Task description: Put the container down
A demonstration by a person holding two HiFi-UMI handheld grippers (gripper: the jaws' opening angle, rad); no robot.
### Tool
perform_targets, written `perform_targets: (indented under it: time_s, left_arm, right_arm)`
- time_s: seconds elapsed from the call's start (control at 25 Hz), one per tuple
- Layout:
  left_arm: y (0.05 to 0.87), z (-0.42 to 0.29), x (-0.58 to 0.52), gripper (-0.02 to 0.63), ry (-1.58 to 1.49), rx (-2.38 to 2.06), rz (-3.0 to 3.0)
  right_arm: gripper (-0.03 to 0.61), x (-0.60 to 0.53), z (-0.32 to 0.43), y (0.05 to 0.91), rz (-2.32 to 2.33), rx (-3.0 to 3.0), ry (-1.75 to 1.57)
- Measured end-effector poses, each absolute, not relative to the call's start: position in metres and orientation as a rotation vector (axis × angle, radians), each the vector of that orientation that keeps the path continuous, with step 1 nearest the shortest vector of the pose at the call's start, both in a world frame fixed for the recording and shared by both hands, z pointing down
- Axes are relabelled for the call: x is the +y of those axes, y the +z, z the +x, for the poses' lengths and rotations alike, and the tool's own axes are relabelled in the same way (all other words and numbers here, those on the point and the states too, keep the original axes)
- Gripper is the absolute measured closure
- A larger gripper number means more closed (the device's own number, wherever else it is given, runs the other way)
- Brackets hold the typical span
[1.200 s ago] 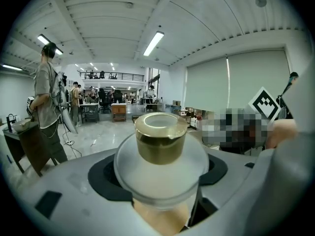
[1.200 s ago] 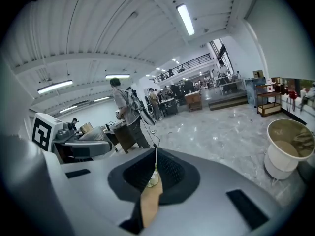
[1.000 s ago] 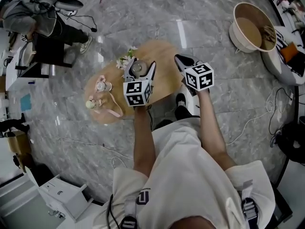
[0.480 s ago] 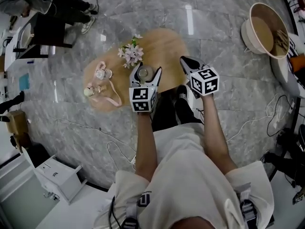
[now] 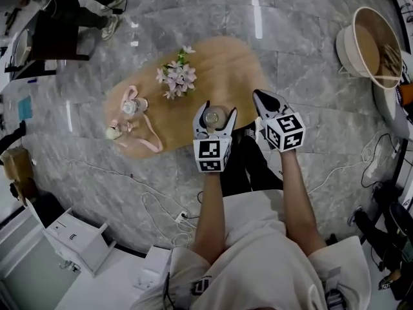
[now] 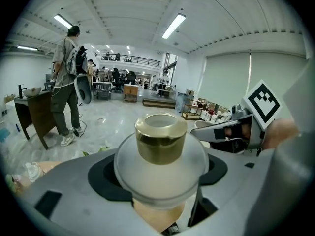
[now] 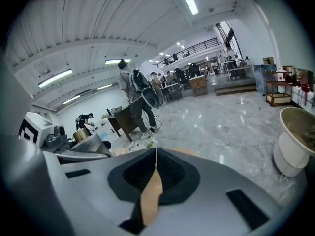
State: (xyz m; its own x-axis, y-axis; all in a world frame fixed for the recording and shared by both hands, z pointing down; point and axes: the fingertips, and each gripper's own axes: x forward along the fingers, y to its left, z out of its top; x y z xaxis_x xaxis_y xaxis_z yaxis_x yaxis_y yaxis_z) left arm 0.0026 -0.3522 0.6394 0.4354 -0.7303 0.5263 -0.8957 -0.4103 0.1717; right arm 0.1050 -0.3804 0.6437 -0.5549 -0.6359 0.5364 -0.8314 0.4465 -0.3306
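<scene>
The container, a round frosted-glass jar with a gold collar, is pinched at its sides by the jaws of the left gripper. It stands upright, long axis vertical, open mouth pointing up. The frosted wall hides whatever is inside. It sits over the near edge of the oval wooden table, at about 5 o'clock on the tabletop in the head view, and wood shows beneath it between the jaws. Whether its base touches the wood cannot be told.

At 3 o'clock from the container, just beside it, the right gripper has its jaws pressed together on nothing.

At 10 o'clock, near on the tabletop, lies a sprig of pale flowers. Further out at 9 o'clock, two small bottles stand well apart from the container, with a pink ribbon looped beside them.

At 2 o'clock, off the table on the grey marble floor, sits a large cream tub. Its inside looks tan, with pale sticks leaning at the far rim.
</scene>
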Motion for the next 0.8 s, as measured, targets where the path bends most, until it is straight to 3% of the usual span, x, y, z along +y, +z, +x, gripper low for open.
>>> perform_targets:
  time_s: [0.8]
  left_arm:
    - [0.799, 0.015, -0.361, 0.282, 0.681, -1.165, 2.31]
  right_arm:
    - [0.509, -0.347, 0.093, 0.752, 1.141, -2.227, 0.874]
